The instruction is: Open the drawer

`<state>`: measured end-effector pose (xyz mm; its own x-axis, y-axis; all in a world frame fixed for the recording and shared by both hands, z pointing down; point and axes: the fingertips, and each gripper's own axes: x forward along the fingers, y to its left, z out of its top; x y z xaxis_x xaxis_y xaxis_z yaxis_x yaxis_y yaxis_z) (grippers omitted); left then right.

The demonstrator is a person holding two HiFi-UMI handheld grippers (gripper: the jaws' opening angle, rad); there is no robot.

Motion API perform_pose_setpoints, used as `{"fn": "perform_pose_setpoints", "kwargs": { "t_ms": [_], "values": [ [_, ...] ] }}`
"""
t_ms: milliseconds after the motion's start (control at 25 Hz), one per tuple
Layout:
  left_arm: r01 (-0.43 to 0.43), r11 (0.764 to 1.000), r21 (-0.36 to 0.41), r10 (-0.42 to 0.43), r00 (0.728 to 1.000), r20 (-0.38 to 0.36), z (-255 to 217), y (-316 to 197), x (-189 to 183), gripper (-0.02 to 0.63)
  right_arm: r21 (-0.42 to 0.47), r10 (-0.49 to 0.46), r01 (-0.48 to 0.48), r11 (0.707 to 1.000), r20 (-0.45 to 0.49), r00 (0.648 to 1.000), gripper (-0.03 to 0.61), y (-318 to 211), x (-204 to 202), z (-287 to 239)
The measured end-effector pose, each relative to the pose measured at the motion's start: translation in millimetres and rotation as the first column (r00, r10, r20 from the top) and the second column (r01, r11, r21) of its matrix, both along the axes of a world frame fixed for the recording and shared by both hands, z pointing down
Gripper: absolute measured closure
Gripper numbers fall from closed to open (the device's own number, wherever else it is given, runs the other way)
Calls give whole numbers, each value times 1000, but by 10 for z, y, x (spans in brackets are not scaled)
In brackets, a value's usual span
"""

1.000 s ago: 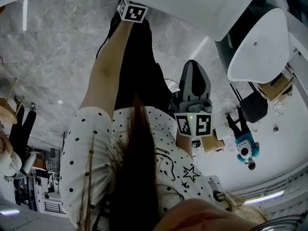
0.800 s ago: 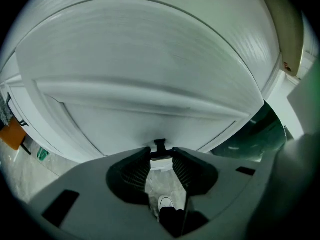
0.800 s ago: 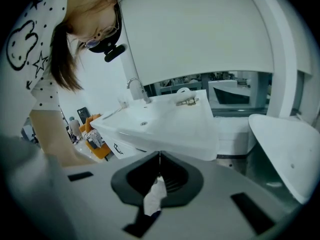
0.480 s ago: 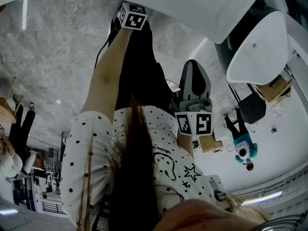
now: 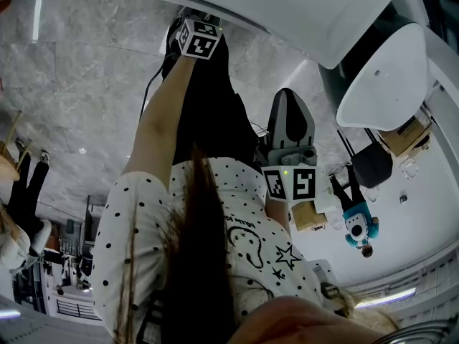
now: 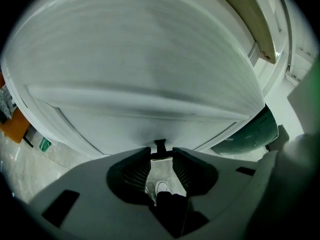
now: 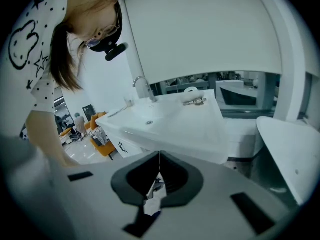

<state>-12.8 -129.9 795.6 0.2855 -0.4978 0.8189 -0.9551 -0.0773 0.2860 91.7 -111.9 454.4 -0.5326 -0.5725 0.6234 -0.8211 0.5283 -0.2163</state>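
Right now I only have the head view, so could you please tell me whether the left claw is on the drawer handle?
Observer: Yes. The left gripper view shows the left claw with its tips on either side of the small black handle, apparently pinching it.
Operator: Thank you. Is the right claw holding anything?
Observer: No. The right claw is shut on nothing and points toward a white sink.
Operator: Is anything on that sink?
Observer: A curved faucet stands at its far edge.

My left gripper [image 6: 160,156] is up against the drawer front [image 6: 150,74], with the handle [image 6: 160,145] between its jaw tips. My right gripper [image 7: 159,160] sits further back on the right, with the sink [image 7: 170,121] ahead of it.
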Motion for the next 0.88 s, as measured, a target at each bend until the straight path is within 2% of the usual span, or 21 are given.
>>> {"fn": "perform_pose_setpoints", "kwargs": {
  "t_ms": [400, 560, 880],
  "values": [
    [-23, 999, -27, 23, 1000, -6, 59, 408, 44, 474, -9, -31, 31, 999, 1, 1000, 565, 119, -124, 42],
    [2, 1000, -28, -2, 1000, -15, 73, 444, 57, 474, -12, -39, 39, 999, 0, 999, 565, 176, -171, 61],
    [-3, 1000, -21, 3, 1000, -16, 60, 439, 44, 474, -13, -34, 33, 999, -7, 999, 565, 207, -198, 51]
  ]
}}
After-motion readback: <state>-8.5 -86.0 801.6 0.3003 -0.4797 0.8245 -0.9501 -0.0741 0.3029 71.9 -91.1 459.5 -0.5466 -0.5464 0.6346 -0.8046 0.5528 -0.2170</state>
